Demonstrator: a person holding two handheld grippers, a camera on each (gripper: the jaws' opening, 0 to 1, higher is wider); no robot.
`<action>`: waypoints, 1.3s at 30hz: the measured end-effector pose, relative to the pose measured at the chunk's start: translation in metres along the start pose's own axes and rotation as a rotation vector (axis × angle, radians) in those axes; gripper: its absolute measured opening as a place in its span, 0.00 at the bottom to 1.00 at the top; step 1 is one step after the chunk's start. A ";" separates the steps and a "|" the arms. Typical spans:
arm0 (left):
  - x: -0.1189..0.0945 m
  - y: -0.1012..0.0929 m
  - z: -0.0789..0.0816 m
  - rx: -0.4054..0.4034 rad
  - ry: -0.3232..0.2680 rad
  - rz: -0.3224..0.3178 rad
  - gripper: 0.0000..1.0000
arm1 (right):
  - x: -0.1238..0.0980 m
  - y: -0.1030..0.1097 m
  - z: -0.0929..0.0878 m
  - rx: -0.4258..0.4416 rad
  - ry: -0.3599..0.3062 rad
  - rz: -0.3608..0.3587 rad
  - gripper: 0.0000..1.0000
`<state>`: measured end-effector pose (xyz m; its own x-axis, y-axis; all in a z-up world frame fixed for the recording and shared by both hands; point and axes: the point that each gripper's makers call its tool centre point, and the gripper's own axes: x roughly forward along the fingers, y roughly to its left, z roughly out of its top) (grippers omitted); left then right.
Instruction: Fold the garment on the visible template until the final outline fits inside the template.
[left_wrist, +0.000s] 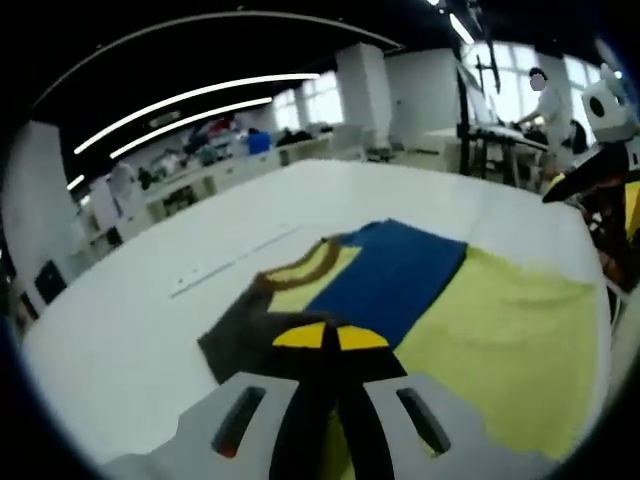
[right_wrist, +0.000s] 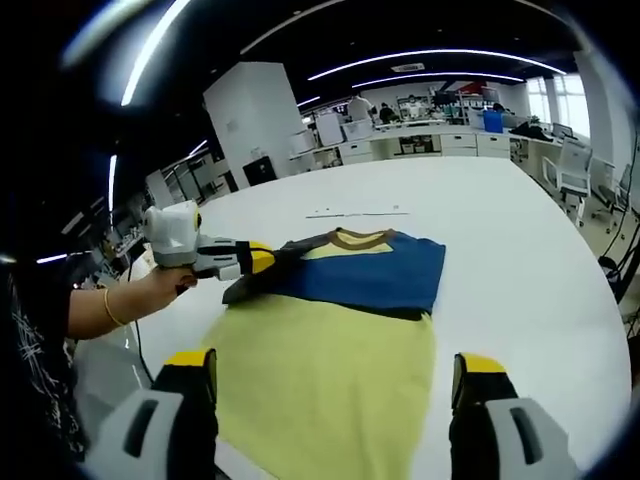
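Note:
The garment (right_wrist: 330, 370) lies flat on the white table (right_wrist: 520, 260). It has a yellow body, a blue chest band (right_wrist: 375, 270), a brown collar (right_wrist: 362, 238) and a dark grey sleeve (left_wrist: 245, 335). My left gripper (left_wrist: 330, 338) has its yellow tips close together, pinching that dark sleeve at the garment's edge. The right gripper view shows the same left gripper (right_wrist: 262, 260) held by a hand at the sleeve. My right gripper (right_wrist: 335, 365) hovers over the yellow hem with its jaws wide apart and nothing between them. It also enters the left gripper view as the right gripper (left_wrist: 600, 170).
A thin pale strip (left_wrist: 230, 262) lies on the table beyond the collar. White table surface surrounds the garment. The person's arm with a bracelet (right_wrist: 110, 305) is at the left. Desks, pillars and people stand far behind, and a chair (right_wrist: 572, 165) sits off the table's right side.

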<state>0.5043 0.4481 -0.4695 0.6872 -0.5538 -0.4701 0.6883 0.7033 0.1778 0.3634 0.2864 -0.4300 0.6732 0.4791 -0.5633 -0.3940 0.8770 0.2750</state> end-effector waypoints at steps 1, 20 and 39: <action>0.001 -0.003 -0.002 0.009 0.005 -0.006 0.00 | 0.000 0.000 0.000 0.000 0.000 0.000 0.98; 0.010 -0.021 -0.032 0.018 0.090 -0.060 0.35 | 0.001 -0.003 -0.004 0.007 0.007 0.002 0.99; -0.027 0.020 -0.019 -0.131 -0.005 -0.067 0.99 | 0.002 0.005 -0.002 -0.015 0.011 0.017 0.99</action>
<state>0.4945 0.4855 -0.4697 0.6421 -0.6037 -0.4725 0.6967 0.7167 0.0311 0.3614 0.2912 -0.4313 0.6597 0.4932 -0.5670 -0.4144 0.8682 0.2729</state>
